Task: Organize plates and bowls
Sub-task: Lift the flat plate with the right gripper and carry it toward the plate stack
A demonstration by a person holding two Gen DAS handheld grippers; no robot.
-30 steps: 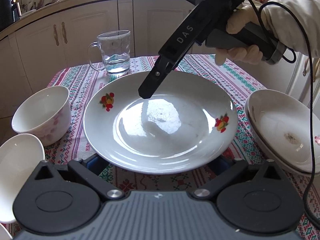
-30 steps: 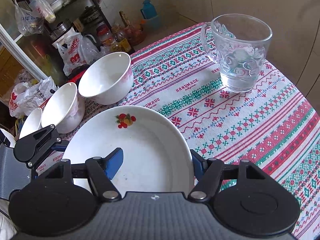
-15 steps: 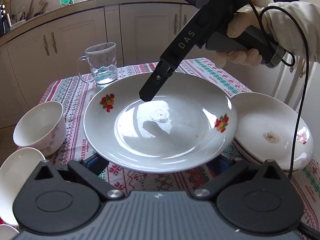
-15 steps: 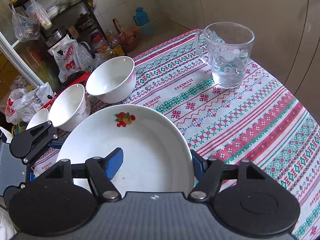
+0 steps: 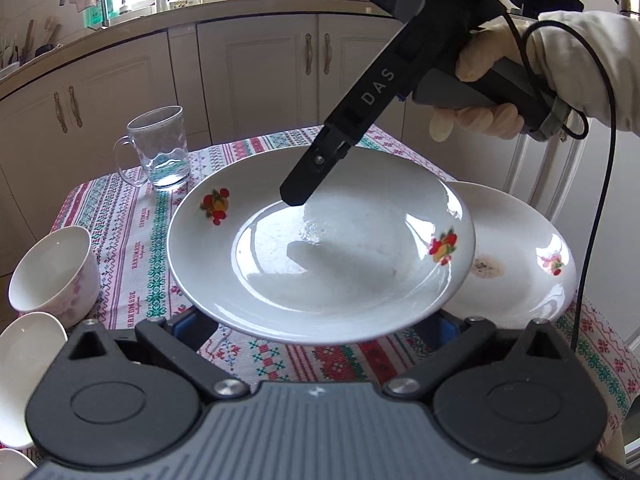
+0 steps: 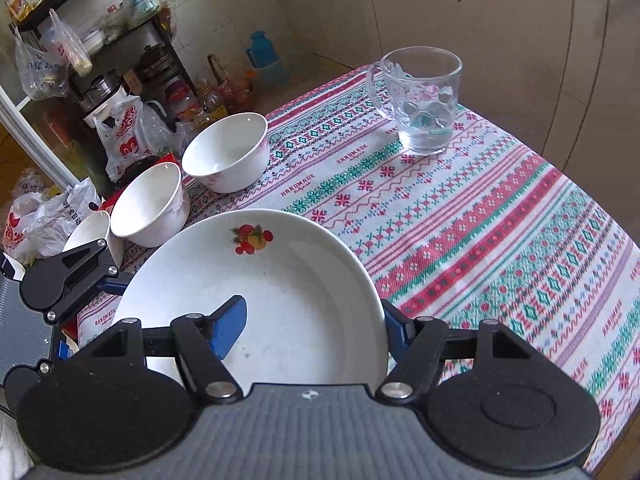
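A white plate with fruit prints hangs above the patterned tablecloth. My right gripper is shut on its rim, one blue finger on top and the other under the edge. In the left wrist view that top finger presses the plate's far side, with a gloved hand behind it. My left gripper sits under the near rim with its fingers spread wide and its pads hidden. The plate's right edge overlaps a stack of white plates, whose top one is stained.
A glass mug stands at the far side of the table. Several white bowls line the left edge. Cabinets stand behind the table, and a cluttered shelf with bags stands off its corner.
Both grippers and the plate have risen and shifted right together. The mug and bowls have drifted left and farther off. The plate stack has come under the held plate's right edge.
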